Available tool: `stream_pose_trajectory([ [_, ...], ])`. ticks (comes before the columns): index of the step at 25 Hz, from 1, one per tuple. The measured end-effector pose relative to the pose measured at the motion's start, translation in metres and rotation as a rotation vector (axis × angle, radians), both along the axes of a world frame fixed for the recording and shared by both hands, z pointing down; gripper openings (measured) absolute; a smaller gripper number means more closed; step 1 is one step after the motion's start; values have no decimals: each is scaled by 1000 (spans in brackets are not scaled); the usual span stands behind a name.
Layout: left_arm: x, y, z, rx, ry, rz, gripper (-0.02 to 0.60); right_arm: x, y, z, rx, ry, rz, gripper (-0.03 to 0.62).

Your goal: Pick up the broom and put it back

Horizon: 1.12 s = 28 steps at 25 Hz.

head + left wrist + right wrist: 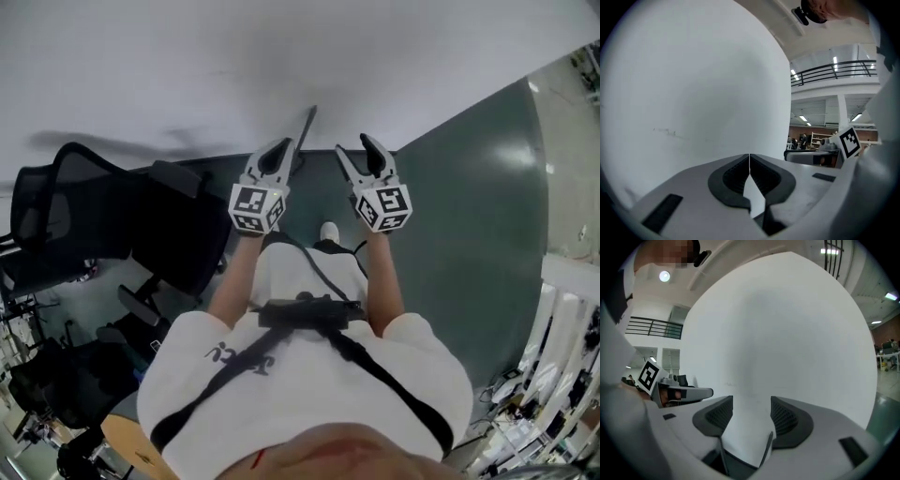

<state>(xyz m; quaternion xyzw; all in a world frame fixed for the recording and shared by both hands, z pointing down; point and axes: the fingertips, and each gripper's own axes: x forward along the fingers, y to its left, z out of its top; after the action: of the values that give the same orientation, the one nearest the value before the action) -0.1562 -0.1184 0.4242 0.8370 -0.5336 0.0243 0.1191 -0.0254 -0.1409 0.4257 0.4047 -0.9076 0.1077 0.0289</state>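
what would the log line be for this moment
left gripper: shut, empty | right gripper: open, empty | both raised side by side, facing white wall

We see a wall [187, 66] of smooth, matt white paint, marked by a few faint scuffs. The floor [469, 216] is dark green and smooth, with a soft sheen. The chair [178, 234] has a black mesh back and a matt black padded seat. The left gripper [749, 161] and the right gripper [751, 413] have matt grey plastic shells. Their pads [786, 420] are dark and ribbed. The shirt [309, 375] is white cloth, crossed by a matt black strap [394, 382].
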Motion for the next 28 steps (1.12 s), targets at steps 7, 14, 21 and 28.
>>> stream_pose_trajectory([
  [7, 15, 4, -63, 103, -26, -98, 12, 4, -1, -77, 153, -11, -29, 136],
  [14, 33, 14, -88, 140, -43, -164, 12, 6, 4, -101, 145, -55, -68, 61],
  [21, 53, 22, -79, 147, -51, -187, 12, 22, 13, -75, 77, -18, -54, 8],
  [28, 71, 18, -78, 141, -69, -189, 12, 29, 7, -75, 72, -13, -64, 8],
])
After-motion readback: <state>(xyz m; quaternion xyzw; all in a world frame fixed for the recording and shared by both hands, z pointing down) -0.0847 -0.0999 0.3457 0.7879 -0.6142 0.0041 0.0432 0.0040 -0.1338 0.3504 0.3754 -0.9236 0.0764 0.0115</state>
